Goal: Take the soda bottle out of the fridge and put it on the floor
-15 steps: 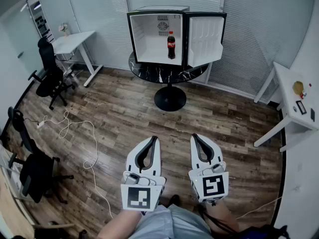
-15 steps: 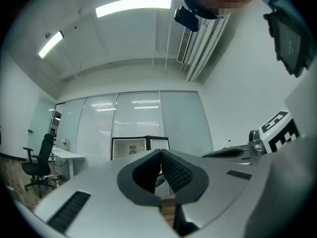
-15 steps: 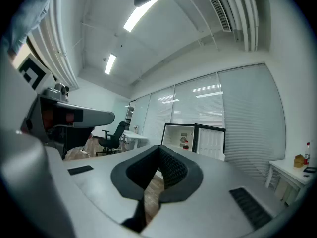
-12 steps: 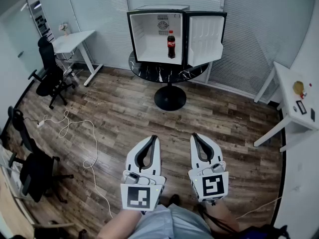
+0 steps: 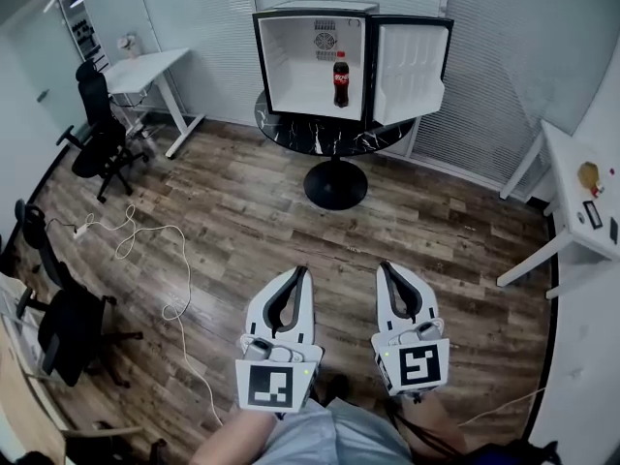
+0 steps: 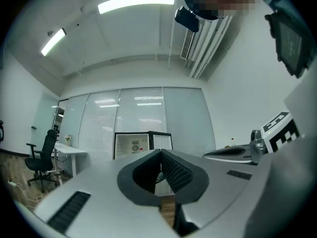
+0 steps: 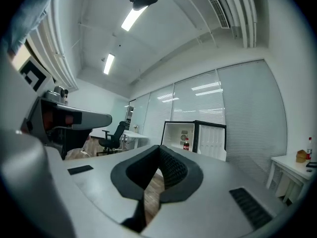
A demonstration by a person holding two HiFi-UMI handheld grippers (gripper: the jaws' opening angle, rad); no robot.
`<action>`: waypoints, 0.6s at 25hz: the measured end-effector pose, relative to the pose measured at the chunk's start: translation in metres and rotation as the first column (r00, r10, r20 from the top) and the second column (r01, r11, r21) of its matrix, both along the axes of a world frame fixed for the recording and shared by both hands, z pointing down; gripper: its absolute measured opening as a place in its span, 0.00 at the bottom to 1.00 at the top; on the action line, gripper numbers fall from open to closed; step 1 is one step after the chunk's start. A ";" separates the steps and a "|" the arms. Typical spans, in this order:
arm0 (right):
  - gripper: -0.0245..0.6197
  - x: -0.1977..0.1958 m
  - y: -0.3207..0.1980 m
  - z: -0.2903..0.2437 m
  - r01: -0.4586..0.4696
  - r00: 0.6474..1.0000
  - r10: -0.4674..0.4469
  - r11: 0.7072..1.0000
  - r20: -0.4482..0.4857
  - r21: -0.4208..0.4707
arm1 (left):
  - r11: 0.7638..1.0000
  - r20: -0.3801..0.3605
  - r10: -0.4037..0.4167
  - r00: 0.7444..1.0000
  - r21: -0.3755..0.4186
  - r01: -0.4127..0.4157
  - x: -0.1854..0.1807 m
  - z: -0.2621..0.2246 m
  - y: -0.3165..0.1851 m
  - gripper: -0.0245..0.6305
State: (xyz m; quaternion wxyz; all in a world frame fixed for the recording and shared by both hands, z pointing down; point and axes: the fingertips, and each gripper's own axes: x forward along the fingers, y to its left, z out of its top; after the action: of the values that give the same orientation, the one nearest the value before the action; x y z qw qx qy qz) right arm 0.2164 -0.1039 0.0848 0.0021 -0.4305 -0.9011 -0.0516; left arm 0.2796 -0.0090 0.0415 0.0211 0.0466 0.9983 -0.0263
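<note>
A dark soda bottle point(image 5: 341, 78) with a red label stands upright inside a small white fridge point(image 5: 310, 61) whose door point(image 5: 411, 58) hangs open to the right. The fridge sits on a round black marble table point(image 5: 327, 139) across the room. The right gripper view also catches the bottle point(image 7: 186, 144) inside the fridge point(image 7: 179, 136). Both grippers are held low and near me, far from the fridge. My left gripper point(image 5: 301, 274) is shut with nothing in it. My right gripper point(image 5: 384, 268) is shut and empty too.
Wooden floor point(image 5: 252, 211) stretches between me and the table. A white desk point(image 5: 145, 71) and a black office chair point(image 5: 97, 143) stand at the left. A white cable point(image 5: 155, 250) snakes over the floor. Another chair point(image 5: 58, 327) is at the near left, a white table point(image 5: 581, 211) at the right.
The view has shifted slightly: the fridge and table appear a little nearer and more to the right. Both grippers stay shut in the same low position.
</note>
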 end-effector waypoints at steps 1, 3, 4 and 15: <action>0.06 -0.005 0.003 0.003 -0.002 1.000 0.003 1.000 -0.005 0.004 | 1.000 -0.003 -0.002 1.000 0.007 0.002 -0.004 0.003 0.005 0.06; 0.06 -0.018 0.013 0.010 -0.009 1.000 0.009 1.000 -0.013 0.012 | 1.000 -0.009 -0.006 1.000 0.019 0.006 -0.015 0.010 0.017 0.06; 0.06 -0.025 0.019 0.014 -0.014 1.000 0.014 1.000 -0.017 0.017 | 1.000 -0.011 -0.007 1.000 0.022 0.007 -0.021 0.014 0.025 0.06; 0.06 -0.137 0.127 0.028 -0.043 0.998 0.044 0.998 -0.037 0.044 | 0.999 -0.008 0.019 1.000 0.044 -0.019 -0.135 0.024 0.140 0.06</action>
State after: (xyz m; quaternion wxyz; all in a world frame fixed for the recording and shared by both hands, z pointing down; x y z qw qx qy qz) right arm 0.0790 0.0235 0.1126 0.0293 -0.4115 -0.9088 -0.0627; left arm 0.1449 0.1311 0.0659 0.0160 0.0374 0.9992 -0.0045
